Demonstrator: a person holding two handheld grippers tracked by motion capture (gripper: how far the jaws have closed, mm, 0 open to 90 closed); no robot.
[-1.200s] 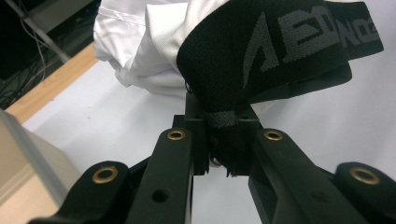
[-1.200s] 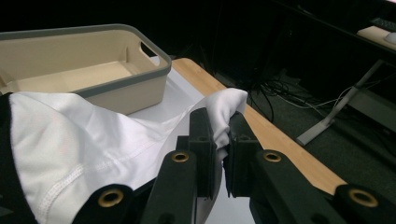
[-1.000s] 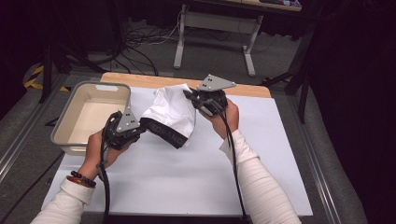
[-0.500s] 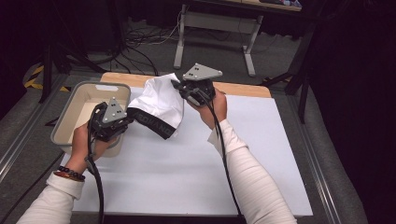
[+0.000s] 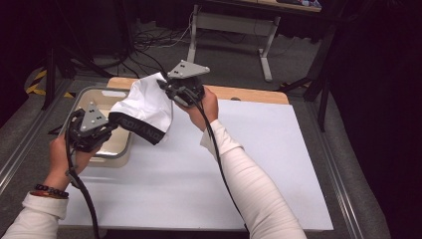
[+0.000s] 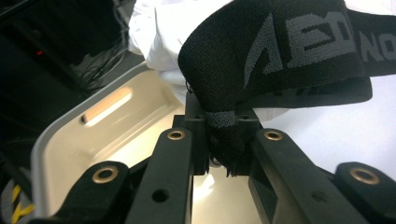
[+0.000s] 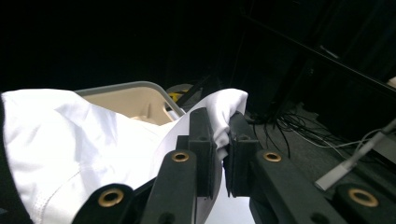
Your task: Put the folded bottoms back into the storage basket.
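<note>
Left edge of table: beige bin (image 5: 122, 147), open top, sitting at the table's (image 5: 278, 169) far-left corner, its near wall at the white mat's left edge.

Left gripper (image 5: 107, 130) hangs over the bin's near half. Jaws nearly closed, clamped on the black waistband (image 6: 280, 51) of the white garment (image 5: 144, 107); in the left gripper view the band is pinched between the pads and bin interior shows directly beneath.

Garment is off the table, stretched between the two grippers. Long axis runs from near-left to far-right, rising toward the right end. Black band hangs along the lower near edge, white cloth above. Most of the cloth lies over the bin's right rim and the strip of mat just beside it.

Right gripper (image 5: 166, 88), near the far edge of the table, jaws nearly closed on a fold of the white cloth (image 7: 223, 116). It holds the higher end.

Judgement: bin lies below and left of the cloth, so the left hand is nearer the drop and the right has the longer way to go. Bin's right rim could catch the hanging band. Open room: whole right half of the mat bare.
</note>
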